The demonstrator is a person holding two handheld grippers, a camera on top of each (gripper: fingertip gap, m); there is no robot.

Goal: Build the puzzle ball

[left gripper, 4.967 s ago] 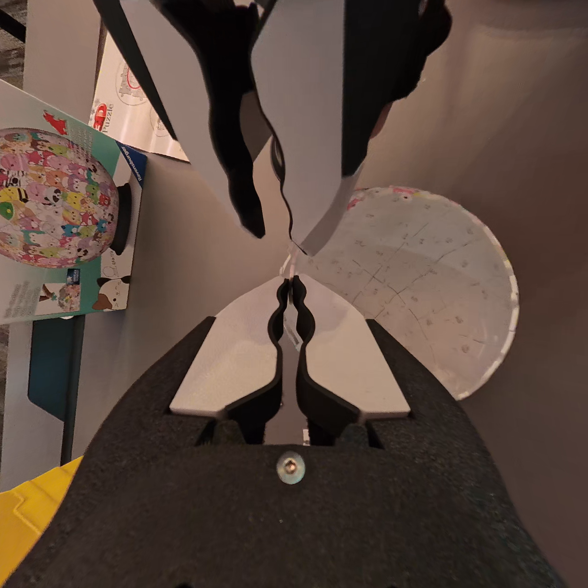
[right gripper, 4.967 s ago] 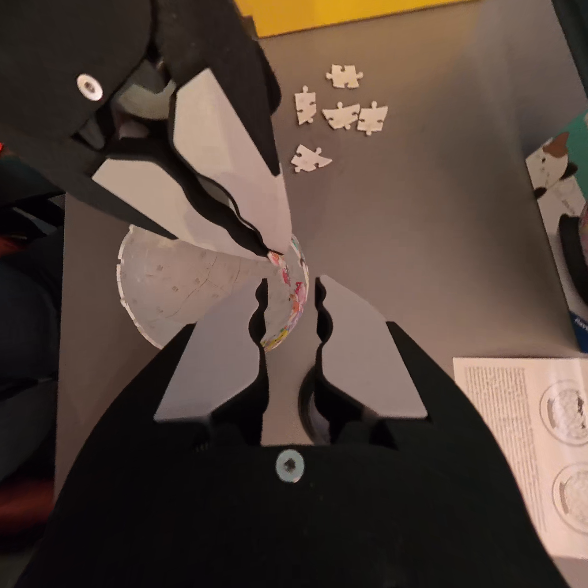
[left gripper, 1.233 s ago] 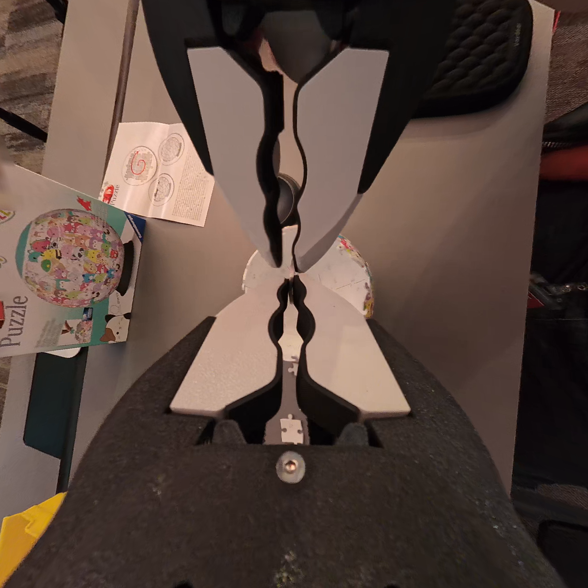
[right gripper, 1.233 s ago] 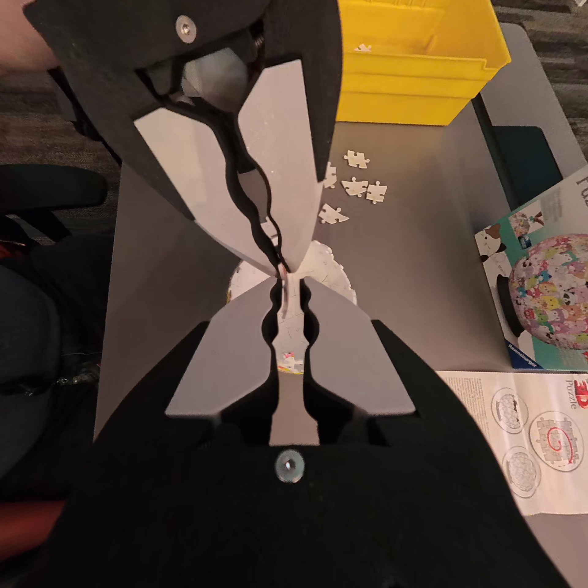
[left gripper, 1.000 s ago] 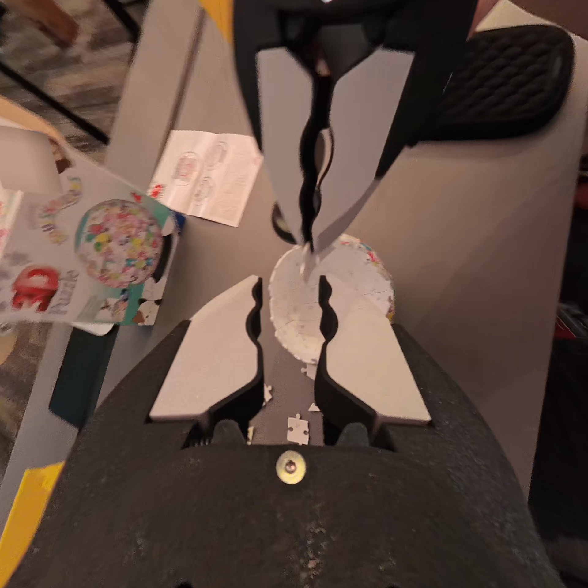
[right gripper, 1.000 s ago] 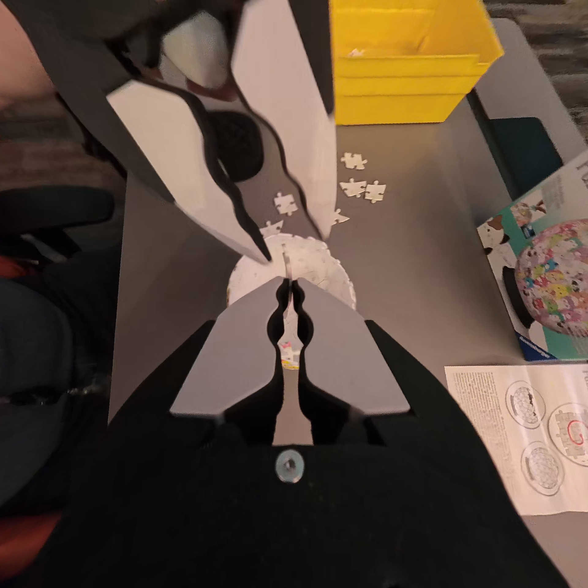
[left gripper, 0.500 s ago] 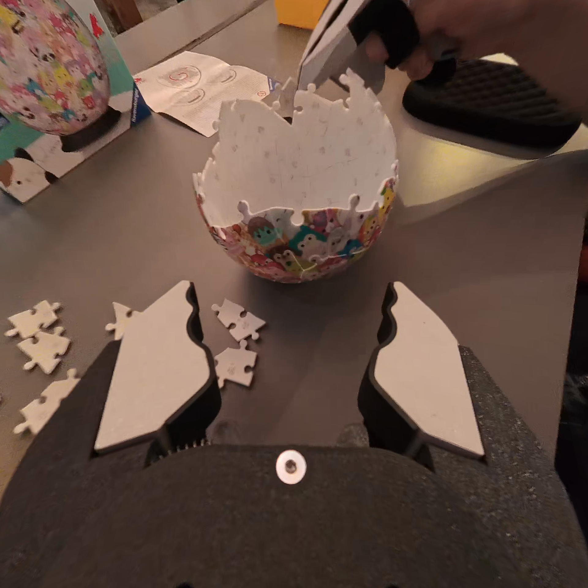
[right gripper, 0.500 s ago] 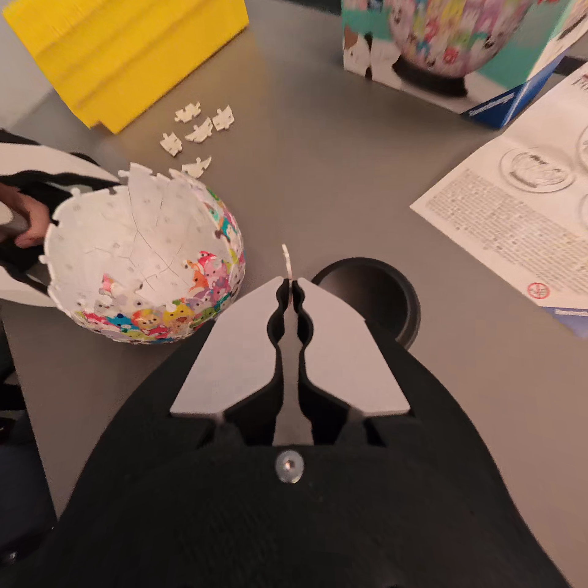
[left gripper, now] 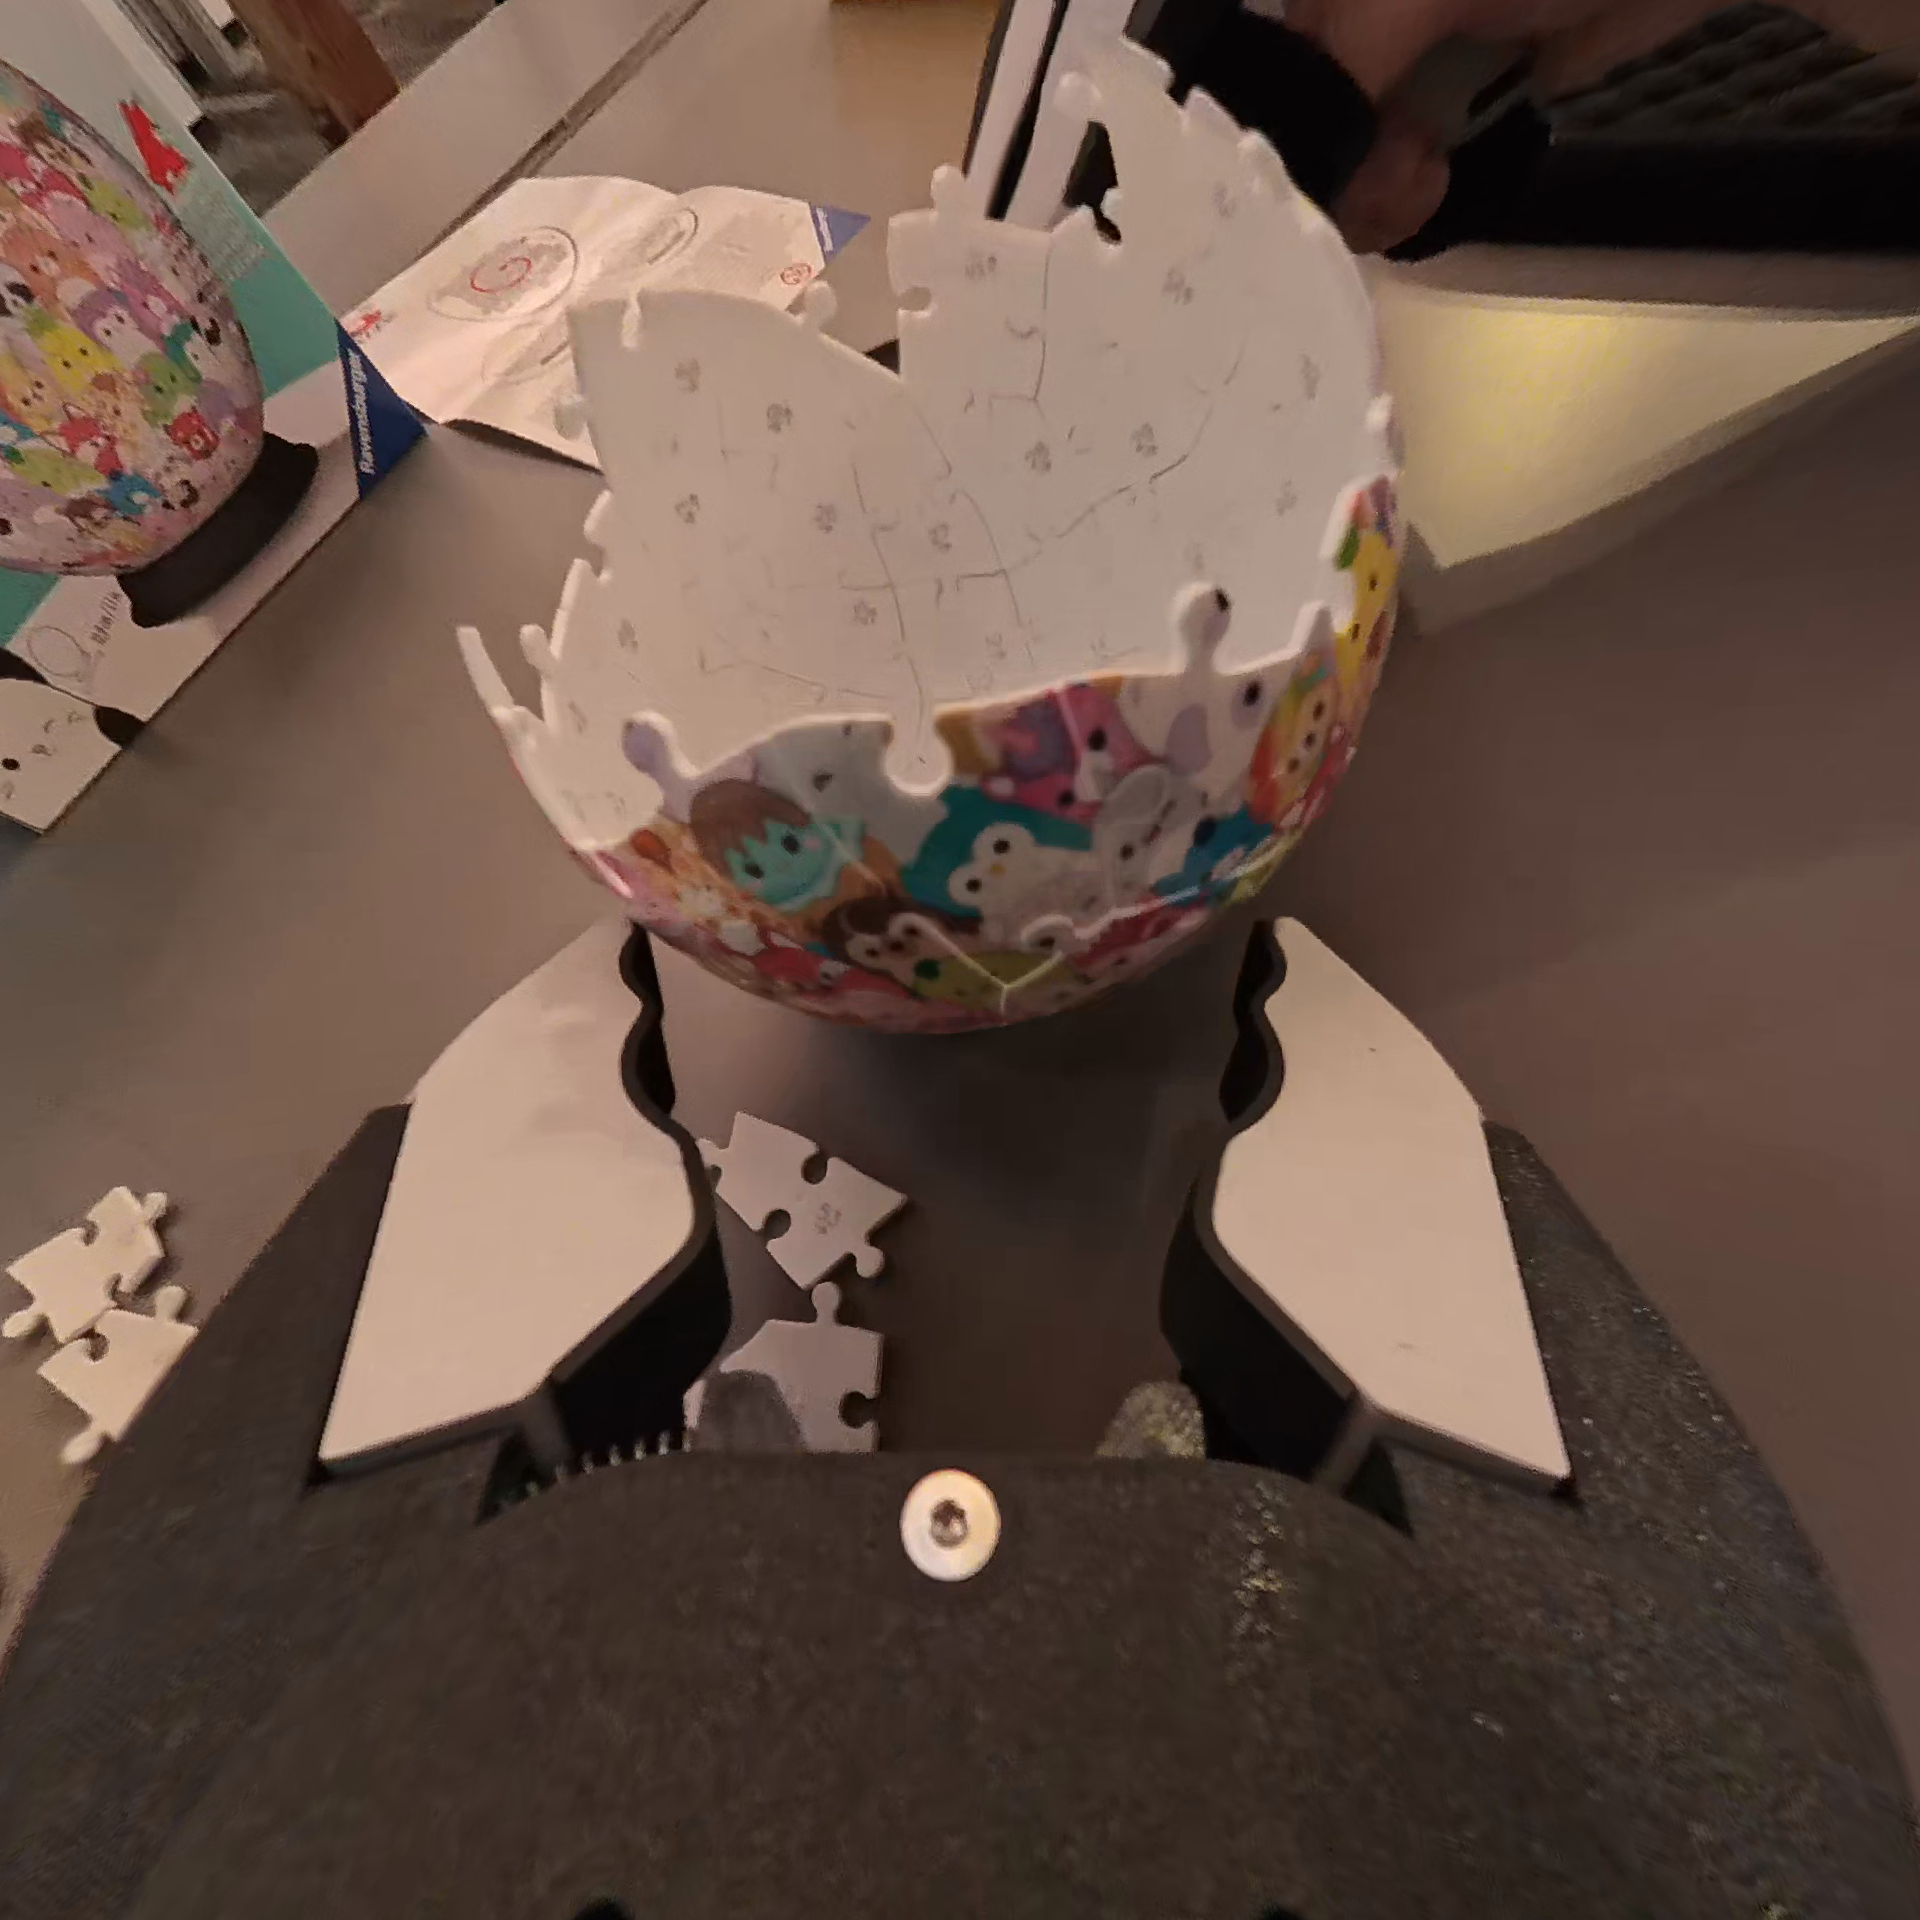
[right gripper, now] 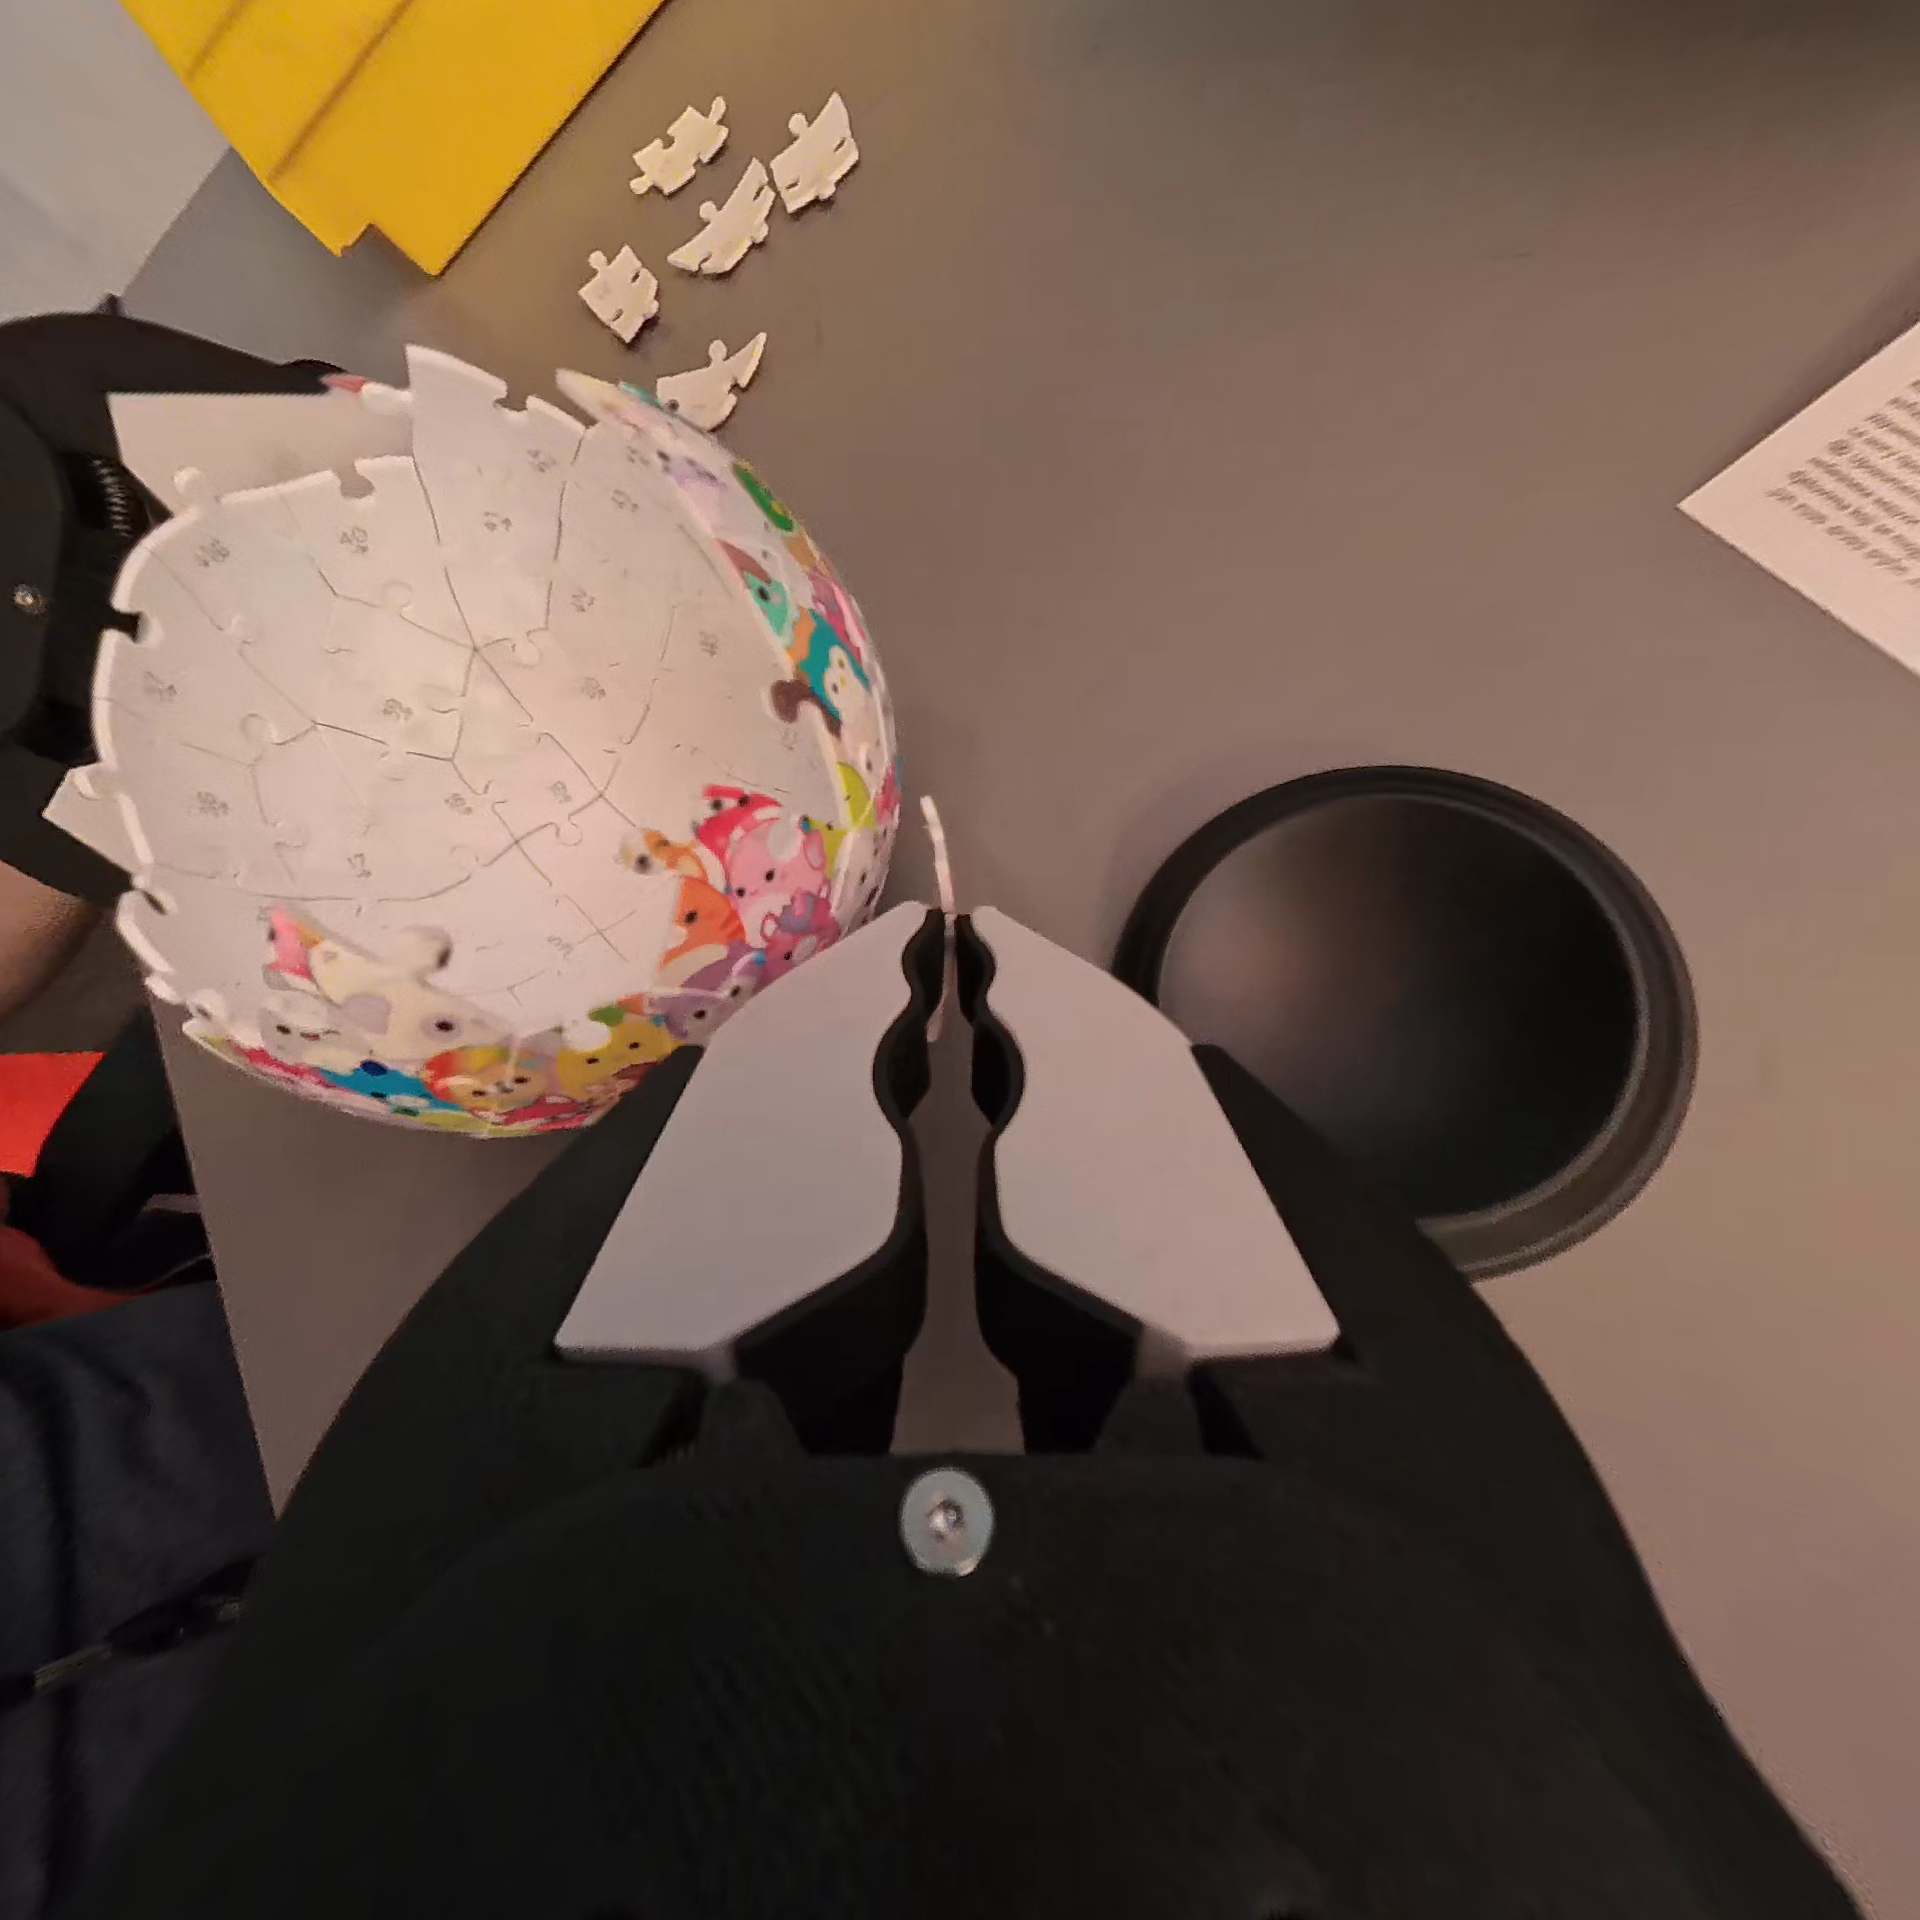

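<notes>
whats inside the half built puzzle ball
Nothing loose shows inside the ball: only the white backs of joined pieces, with small printed marks. Its near wall hides the lowest part in the left wrist view; the right wrist view shows that part bare.

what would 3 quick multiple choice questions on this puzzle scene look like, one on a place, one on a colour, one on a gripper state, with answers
1. Where is the black round stand relative to the half-built puzzle ball in the right wrist view?
A. to its right, apart from it
B. under it
C. inside it

2. What colour is the bin at the far edge of the table?
A. green
B. yellow
C. red

3. What state is the right gripper in?
A. wide open and empty
B. shut on a puzzle piece
C. shut on the instruction sheet

Answers:
1 A, bare table shows between the stand and the ball.
2 B, its walls are plain yellow.
3 B, a thin white puzzle piece stands edge-on between the tips, while the left gripper is open in front of the ball.
</notes>
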